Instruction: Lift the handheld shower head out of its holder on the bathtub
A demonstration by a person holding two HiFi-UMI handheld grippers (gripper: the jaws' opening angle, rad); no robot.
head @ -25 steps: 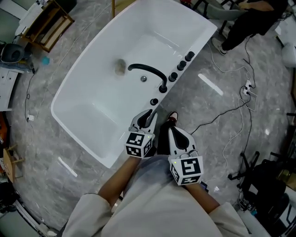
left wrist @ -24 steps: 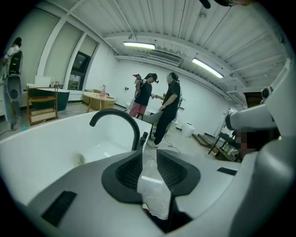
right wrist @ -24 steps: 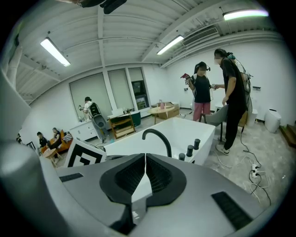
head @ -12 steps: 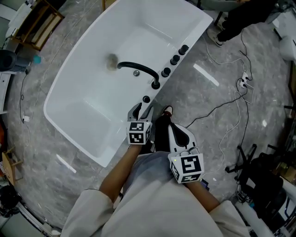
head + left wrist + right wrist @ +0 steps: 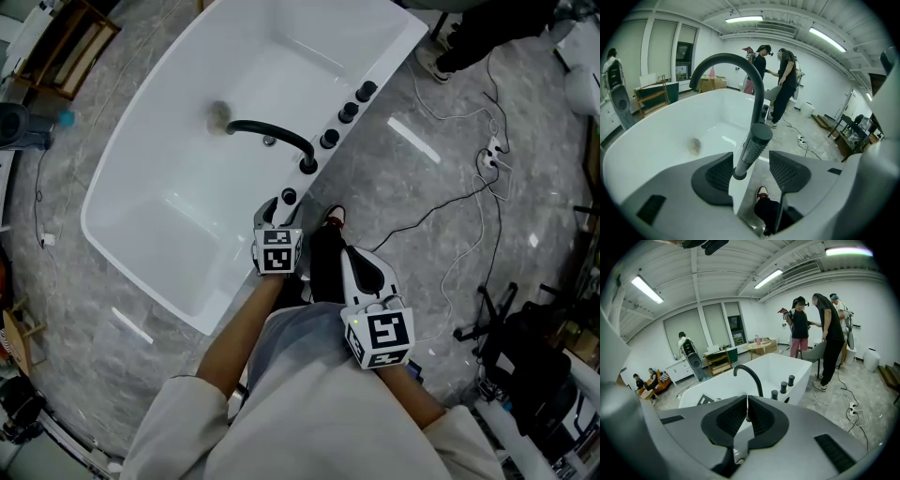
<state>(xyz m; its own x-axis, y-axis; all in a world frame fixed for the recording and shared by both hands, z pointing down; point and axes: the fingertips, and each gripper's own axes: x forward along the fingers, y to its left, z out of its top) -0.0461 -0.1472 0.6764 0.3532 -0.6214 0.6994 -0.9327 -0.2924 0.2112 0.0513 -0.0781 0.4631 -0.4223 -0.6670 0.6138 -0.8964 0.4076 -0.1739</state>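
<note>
My left gripper has its jaws spread, just widened, straddling the shower head, which stands upright in its holder on the bathtub rim. Neither pad presses on it, ready to close on the handle and lift. My right gripper hangs back, jaws pressed together on nothing. The curved spout rises just beyond, and I judge the upward path free.

Finding room on both flanks of the shower head, meeting the arched spout behind and three knobs along the rim, passing freely over the bathtub basin, squeezing past a shoe floor-side.
</note>
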